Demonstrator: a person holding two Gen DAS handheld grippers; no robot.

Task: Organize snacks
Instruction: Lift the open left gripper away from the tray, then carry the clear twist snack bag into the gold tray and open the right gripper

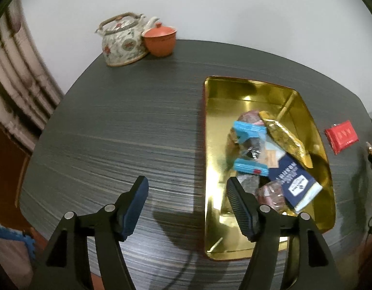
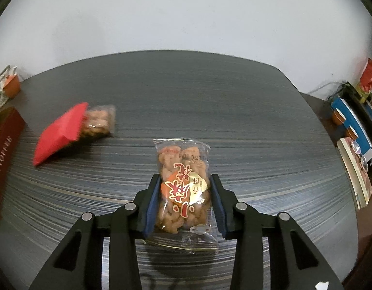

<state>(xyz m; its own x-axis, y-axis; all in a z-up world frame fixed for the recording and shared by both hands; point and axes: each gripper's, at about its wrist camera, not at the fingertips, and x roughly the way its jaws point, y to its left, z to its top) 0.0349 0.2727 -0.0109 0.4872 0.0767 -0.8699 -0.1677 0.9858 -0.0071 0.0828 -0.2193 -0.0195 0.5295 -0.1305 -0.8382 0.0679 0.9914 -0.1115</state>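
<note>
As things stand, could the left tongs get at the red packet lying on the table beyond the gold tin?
Probably not directly. The left tongs are open and empty, but the gold tin with its snacks lies between them and the red packet. They would likely have to pass over the tin.

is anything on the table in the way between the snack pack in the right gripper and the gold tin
Nothing visible blocks it. The right gripper is shut on the twist-snack pack; the gold tin is open-topped with bare floor at its far end.
</note>
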